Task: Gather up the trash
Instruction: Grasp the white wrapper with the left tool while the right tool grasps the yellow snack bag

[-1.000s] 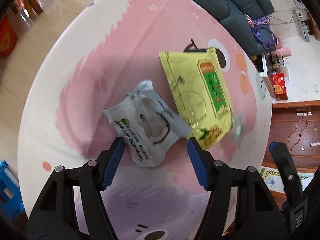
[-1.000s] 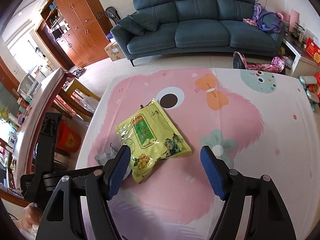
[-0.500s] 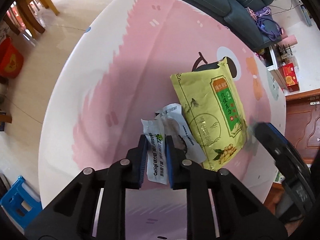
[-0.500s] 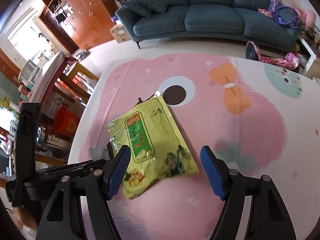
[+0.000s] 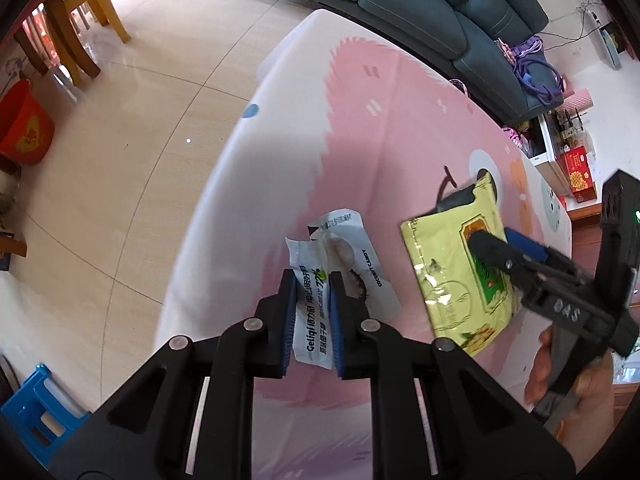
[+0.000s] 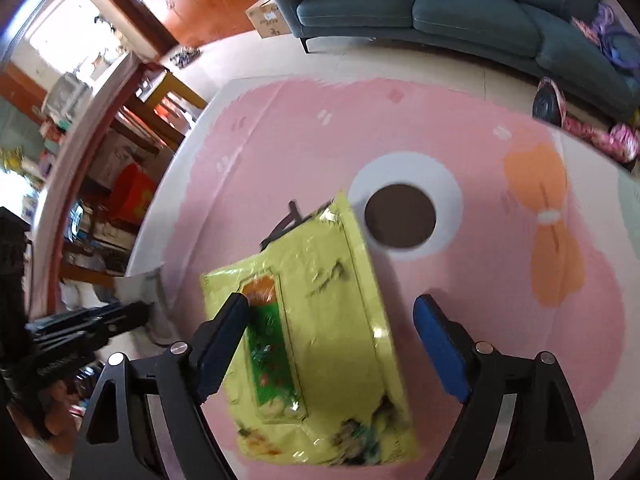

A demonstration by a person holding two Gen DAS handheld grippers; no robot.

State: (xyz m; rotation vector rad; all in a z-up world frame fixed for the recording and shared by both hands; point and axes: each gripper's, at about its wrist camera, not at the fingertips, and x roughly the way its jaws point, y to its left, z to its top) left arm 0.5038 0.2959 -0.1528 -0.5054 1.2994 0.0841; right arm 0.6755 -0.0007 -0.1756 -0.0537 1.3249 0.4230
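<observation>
blue sofa point(image 6: 440, 4), red bucket point(image 5: 24, 124), blue stool point(image 5: 36, 396)

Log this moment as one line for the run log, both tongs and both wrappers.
left tongs: shut on white candy wrapper | right tongs: open, straddling yellow snack bag | bag flat on pink table cover

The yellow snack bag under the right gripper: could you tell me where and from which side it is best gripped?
Probably across its narrow width, from above. The yellow snack bag lies flat on the tablecloth, and the open right gripper already has one finger over its label and one past its right edge.
</observation>
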